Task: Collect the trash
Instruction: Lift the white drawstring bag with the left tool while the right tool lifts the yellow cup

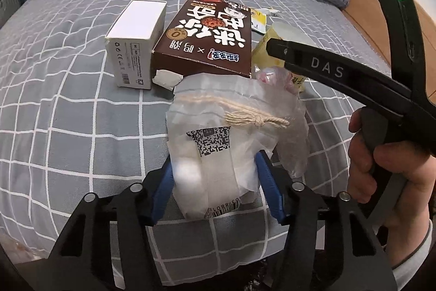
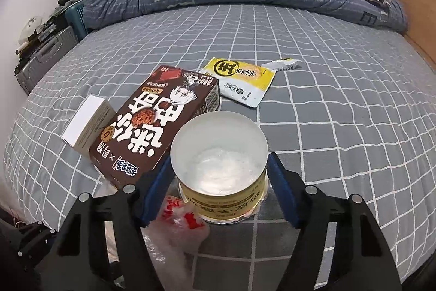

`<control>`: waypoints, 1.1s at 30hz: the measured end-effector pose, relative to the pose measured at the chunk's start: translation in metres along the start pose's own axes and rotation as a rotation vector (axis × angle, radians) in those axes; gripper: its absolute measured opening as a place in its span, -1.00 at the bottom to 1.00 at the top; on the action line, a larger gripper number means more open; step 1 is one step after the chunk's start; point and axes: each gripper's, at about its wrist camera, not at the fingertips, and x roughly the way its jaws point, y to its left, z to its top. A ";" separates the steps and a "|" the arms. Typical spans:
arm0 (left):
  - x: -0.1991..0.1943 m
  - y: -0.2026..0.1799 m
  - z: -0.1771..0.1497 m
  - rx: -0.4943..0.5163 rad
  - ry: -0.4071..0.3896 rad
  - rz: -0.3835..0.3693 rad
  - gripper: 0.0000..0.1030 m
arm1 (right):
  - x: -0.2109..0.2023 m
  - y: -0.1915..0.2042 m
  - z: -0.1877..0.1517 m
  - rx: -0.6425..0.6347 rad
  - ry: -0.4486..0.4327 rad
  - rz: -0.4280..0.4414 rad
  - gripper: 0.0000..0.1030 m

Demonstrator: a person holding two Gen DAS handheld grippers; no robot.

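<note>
**Two grippers, two pieces of trash on the bed**

The left gripper has its blue pads on either side of a white paper bag with a twine tie, and the pads press into the crumpled paper, so I judge it clenched on the bag. The bag lies on the grey checked bedsheet, directly at 12 o'clock from the fingers. Holding it low on its body probably keeps the soft paper from slipping out.

The right gripper straddles a yellow-labelled round tub, open side up. The left pad looks in contact with the wall; a sliver of gap seems to show at the right pad, so whether the jaws grip it yet I cannot tell. Flanking the tub at its widest girth suits a rigid round wall.

The brown snack box lies at 11 o'clock from the bag, its near end torn open, with a white carton just beside it at 10 o'clock.

The right wrist view alone shows the yellow sachet at 12 o'clock beyond the tub, a small white wrapper at 1 o'clock, and the tub's pale interior. The left view alone shows the bag's printed code, and the person's right hand around the other tool's handle. A clear plastic bag with red print lies at 7 o'clock of the tub. No bin appears in either view.
</note>
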 end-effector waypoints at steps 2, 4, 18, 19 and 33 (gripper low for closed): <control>-0.002 0.000 0.000 0.000 -0.002 0.001 0.08 | -0.005 -0.003 0.002 0.013 -0.018 -0.005 0.29; -0.004 0.000 0.001 0.001 -0.004 0.002 0.07 | -0.008 -0.006 0.004 0.025 -0.027 -0.007 0.29; -0.030 0.002 0.004 0.001 -0.046 0.016 0.02 | -0.035 -0.020 0.008 0.053 -0.093 -0.068 0.29; -0.032 0.002 0.004 0.000 -0.051 0.016 0.02 | -0.038 -0.020 0.008 0.050 -0.096 -0.068 0.29; -0.064 0.008 0.002 -0.022 -0.105 0.047 0.01 | -0.072 -0.014 -0.004 0.030 -0.115 -0.074 0.29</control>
